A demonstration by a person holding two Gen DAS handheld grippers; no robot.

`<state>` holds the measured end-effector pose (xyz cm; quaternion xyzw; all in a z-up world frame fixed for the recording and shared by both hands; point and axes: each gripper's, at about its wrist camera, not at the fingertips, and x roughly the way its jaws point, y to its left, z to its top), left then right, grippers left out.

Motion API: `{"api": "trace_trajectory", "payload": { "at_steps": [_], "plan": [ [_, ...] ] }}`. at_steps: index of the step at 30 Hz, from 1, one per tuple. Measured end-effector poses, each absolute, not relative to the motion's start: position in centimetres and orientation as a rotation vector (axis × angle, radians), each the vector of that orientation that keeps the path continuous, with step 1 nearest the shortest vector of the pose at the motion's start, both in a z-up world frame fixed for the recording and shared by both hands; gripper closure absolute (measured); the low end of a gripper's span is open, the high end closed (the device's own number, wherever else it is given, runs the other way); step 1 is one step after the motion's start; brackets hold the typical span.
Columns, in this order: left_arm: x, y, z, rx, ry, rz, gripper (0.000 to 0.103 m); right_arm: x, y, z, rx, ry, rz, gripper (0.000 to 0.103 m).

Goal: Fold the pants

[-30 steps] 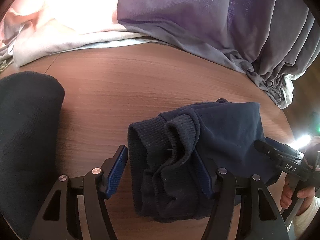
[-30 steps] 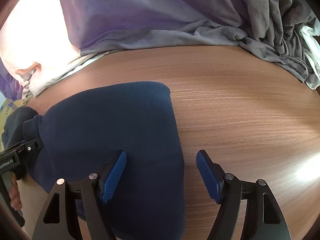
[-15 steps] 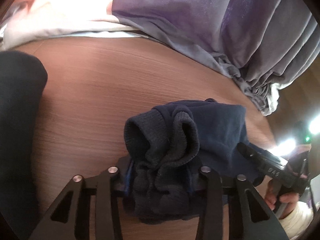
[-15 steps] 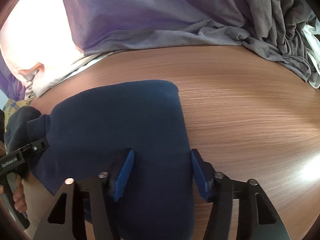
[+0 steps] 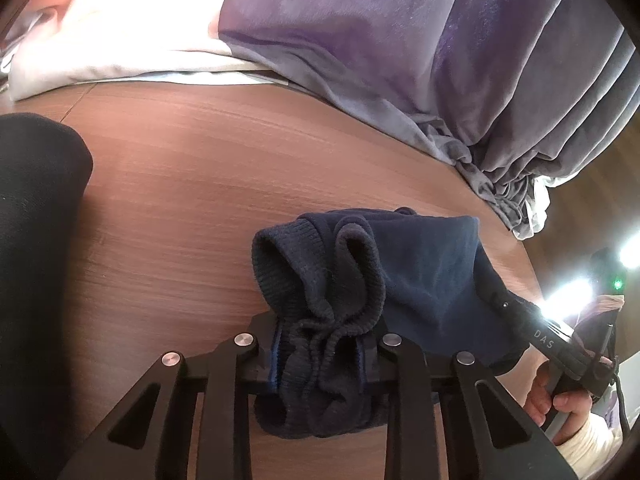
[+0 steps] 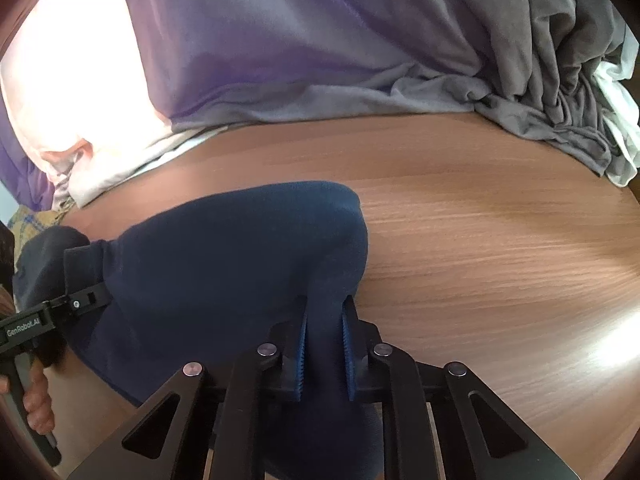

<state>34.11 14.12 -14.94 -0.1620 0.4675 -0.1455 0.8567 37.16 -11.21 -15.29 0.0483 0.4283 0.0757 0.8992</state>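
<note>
Both sets of jaws have been closed since a second ago, the left gripper [image 5: 320, 354] clamped on the pants [image 5: 420, 276] cuffs, the right gripper [image 6: 324, 354] pinching the folded bundle's edge directly ahead, so a carry or last fold is judged remaining.

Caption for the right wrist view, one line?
Right tongs pinch a fold of navy pants on a wooden table.

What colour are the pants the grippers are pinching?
Dark navy blue. The pants show best in the right wrist view, with ribbed cuffs clearer in the left wrist view.
</note>
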Motion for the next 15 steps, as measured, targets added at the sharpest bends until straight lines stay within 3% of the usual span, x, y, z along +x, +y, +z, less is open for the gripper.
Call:
{"api": "trace_trajectory", "payload": {
  "at_steps": [15],
  "plan": [
    [29.2,12.6,-11.0,-0.332,0.918,-0.297,0.081,32.9,-12.2,-11.3,0.094,0.775,0.172,0.088]
  ]
}}
